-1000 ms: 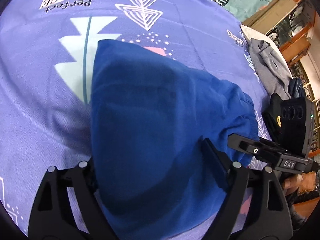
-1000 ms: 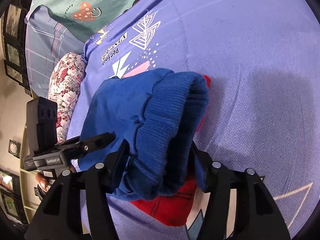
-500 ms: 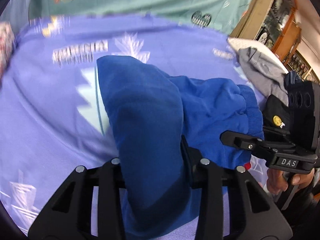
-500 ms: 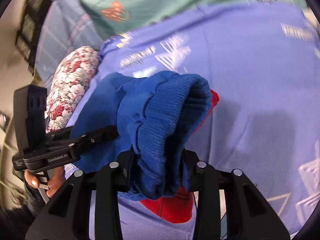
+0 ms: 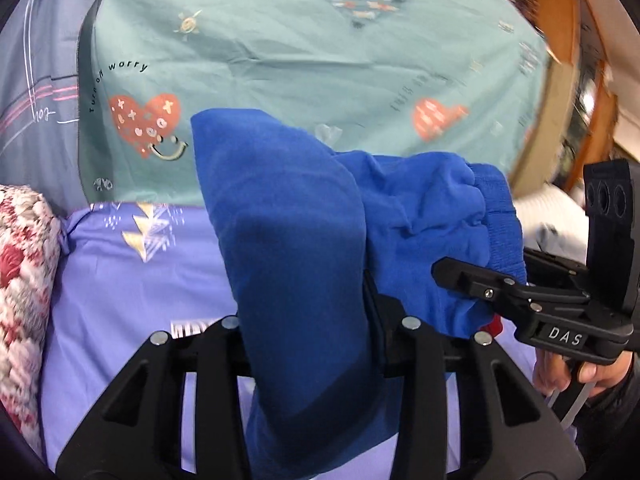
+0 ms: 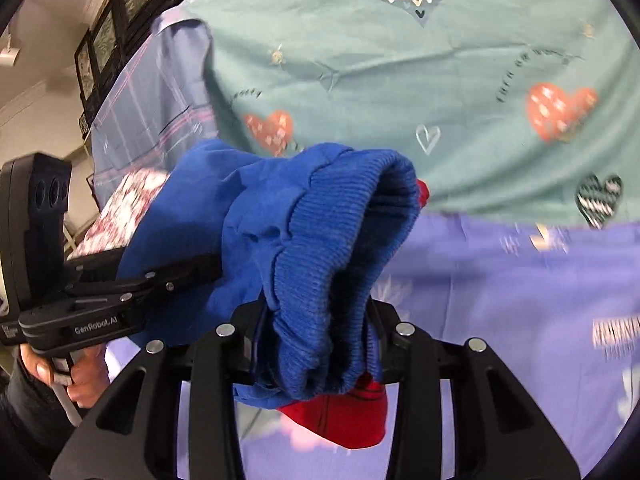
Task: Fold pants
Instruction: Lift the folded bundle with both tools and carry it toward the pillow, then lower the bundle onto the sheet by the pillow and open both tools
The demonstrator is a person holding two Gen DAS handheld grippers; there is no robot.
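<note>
The blue pants (image 5: 304,248) hang bunched in the air above the purple sheet (image 5: 132,280), held at two places. The left gripper (image 5: 304,320) is clamped on a smooth fold of the cloth, its black fingers (image 5: 376,308) pressed against the fabric on both sides, and the cloth drapes down over the gripper body toward the camera. In the left wrist view the right gripper (image 5: 452,272) shows at the right edge, held in a hand (image 5: 568,372), its tip against the gathered waistband (image 5: 496,216). The right wrist view shows that gripper (image 6: 316,320) closed around the ribbed waistband (image 6: 340,248), which rises in a thick roll between the fingers (image 6: 384,320) and curls over at the top. A red piece of cloth (image 6: 344,416) hangs below the waistband, just under the right gripper, and a little red also peeks out at the top of the roll. The left gripper (image 6: 200,268) appears at the left of this view with its tip on the blue cloth, held by the other hand (image 6: 80,376). Behind the pants, a teal sheet (image 5: 300,52) printed with hearts spreads beyond the purple one. A floral pillow (image 5: 20,280) lies at the left edge, beside a grey-blue striped cloth (image 5: 40,100).
</note>
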